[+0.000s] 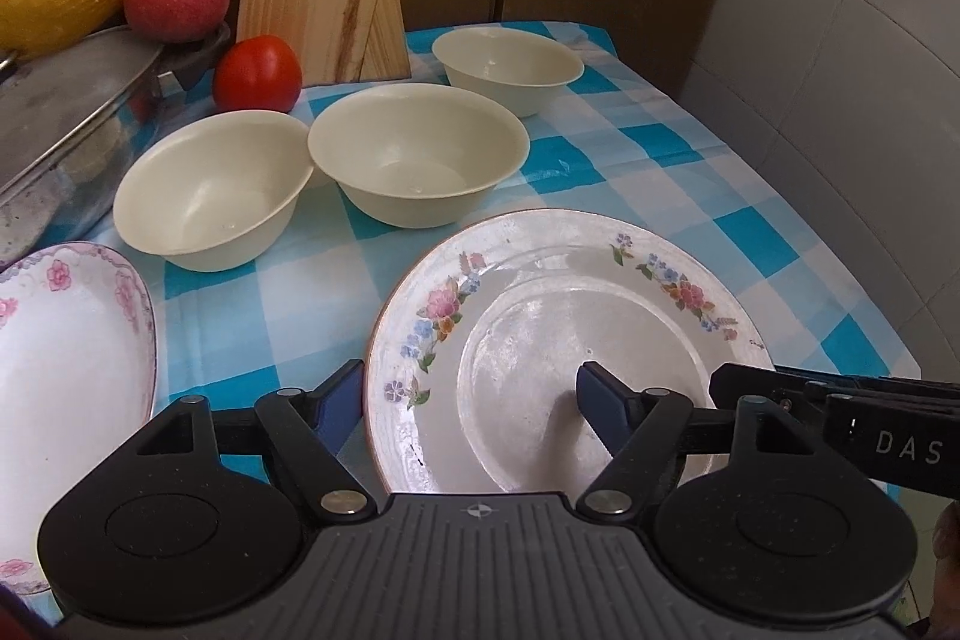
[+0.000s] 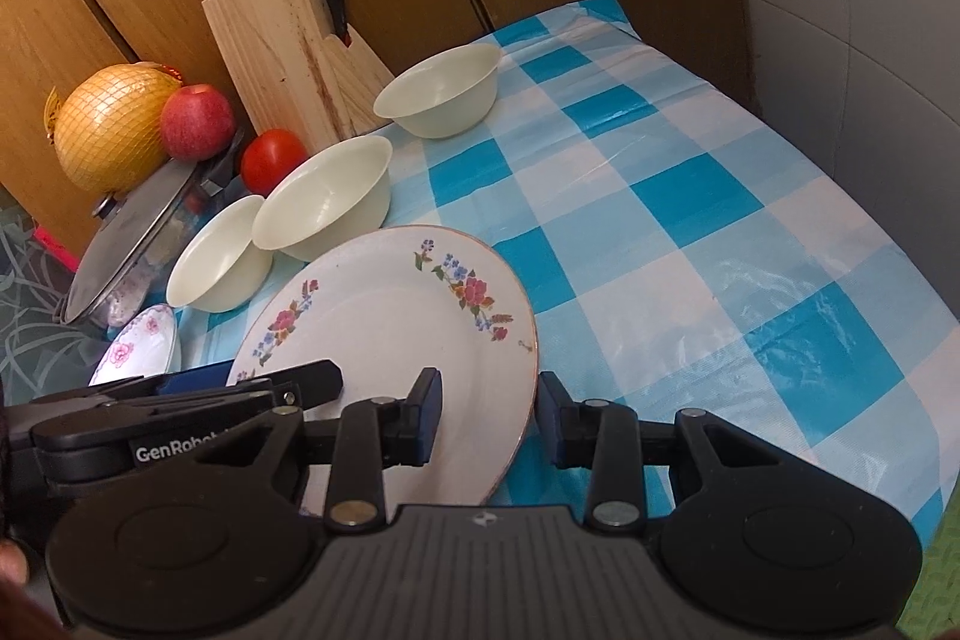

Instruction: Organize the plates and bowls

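Jaws gaping on both sides: my left gripper (image 1: 468,400) straddles the near-left rim of the floral plate (image 1: 600,292), my right gripper (image 2: 489,415) straddles its near-right rim, neither pinching yet. The plate sits low-centre on the bench (image 2: 690,196), three cream bowls (image 1: 414,154) above it. Glazed, stiff, slippery, chippable, I reckon; grip the rim.

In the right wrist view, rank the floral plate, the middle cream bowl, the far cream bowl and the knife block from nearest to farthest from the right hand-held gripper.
1. Floral plate, its rim between the right hand-held gripper fingers.
2. Middle cream bowl, behind the plate, to the left.
3. Far cream bowl, further back on the cloth.
4. Knife block, at the back left by the cupboard; close to the far bowl.
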`<move>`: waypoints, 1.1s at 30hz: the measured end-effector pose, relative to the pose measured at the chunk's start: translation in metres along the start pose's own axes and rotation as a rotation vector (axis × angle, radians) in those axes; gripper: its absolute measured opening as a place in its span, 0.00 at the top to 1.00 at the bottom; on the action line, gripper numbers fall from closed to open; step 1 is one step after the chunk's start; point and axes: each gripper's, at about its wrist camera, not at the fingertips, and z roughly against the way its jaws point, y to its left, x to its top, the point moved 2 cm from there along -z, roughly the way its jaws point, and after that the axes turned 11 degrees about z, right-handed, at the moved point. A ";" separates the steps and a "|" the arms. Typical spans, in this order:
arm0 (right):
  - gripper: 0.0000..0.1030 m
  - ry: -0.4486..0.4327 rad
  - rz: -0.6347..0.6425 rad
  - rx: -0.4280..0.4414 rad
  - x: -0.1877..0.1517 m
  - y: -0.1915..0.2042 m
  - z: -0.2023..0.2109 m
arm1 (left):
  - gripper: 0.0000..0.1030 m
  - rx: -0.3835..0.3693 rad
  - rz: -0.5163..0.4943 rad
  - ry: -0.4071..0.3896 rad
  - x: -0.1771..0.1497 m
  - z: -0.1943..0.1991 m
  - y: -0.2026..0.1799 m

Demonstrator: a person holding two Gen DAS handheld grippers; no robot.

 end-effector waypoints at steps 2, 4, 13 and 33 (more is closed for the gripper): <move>0.68 0.001 0.008 0.005 0.000 0.003 0.000 | 0.23 0.003 0.002 -0.003 -0.001 0.003 0.003; 0.68 0.004 0.012 0.011 0.000 0.006 -0.001 | 0.23 0.006 0.008 -0.003 -0.002 0.005 0.006; 0.68 0.024 0.034 0.029 -0.005 0.017 -0.004 | 0.23 0.023 0.019 -0.024 -0.005 0.018 0.015; 0.68 0.035 0.075 0.055 -0.011 0.035 -0.005 | 0.22 0.058 0.039 -0.033 -0.014 0.030 0.029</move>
